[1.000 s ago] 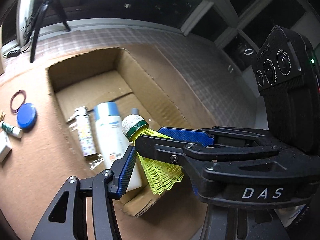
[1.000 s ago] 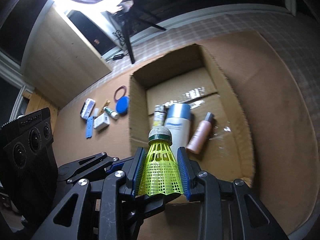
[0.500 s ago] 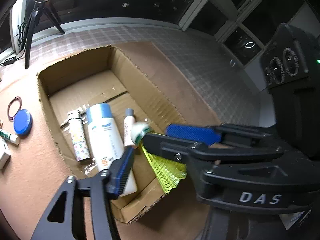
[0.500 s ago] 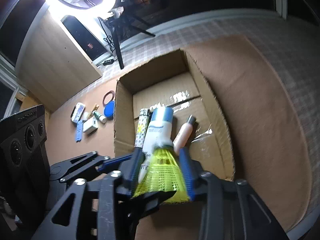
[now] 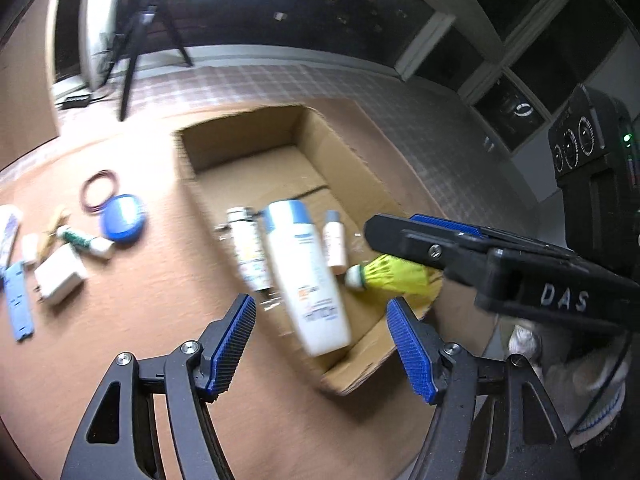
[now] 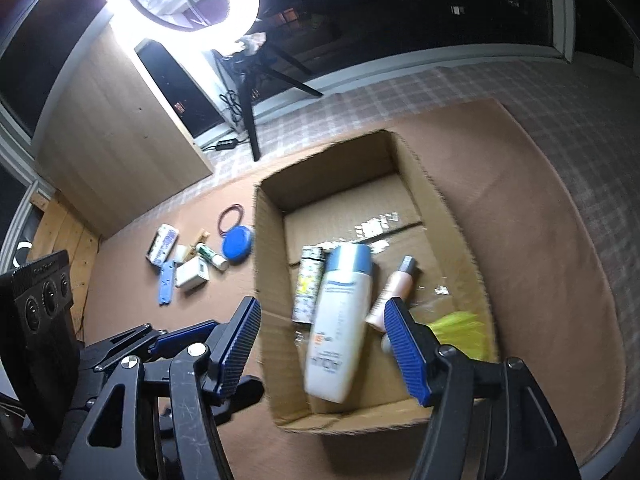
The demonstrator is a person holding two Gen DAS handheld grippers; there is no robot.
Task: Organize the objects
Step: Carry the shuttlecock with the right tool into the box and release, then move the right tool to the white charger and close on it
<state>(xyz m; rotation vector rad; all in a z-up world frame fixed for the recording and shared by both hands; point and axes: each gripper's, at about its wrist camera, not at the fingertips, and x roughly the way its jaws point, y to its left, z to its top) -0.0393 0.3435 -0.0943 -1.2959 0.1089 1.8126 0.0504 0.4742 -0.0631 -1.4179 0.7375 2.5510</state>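
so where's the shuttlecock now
The shuttlecock lies in the box, near corner, right of the pink bottle, below the right gripper, whose jaws have just opened.

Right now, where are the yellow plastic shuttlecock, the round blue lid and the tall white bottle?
Yellow plastic shuttlecock [image 5: 394, 276], left wrist view, skirt.
Round blue lid [image 6: 238, 245], right wrist view, centre.
Tall white bottle [image 6: 340, 328], right wrist view, body.

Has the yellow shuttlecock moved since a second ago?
Yes. The shuttlecock has dropped from the right gripper, whose jaws just opened, into the cardboard box beside the pink bottle.
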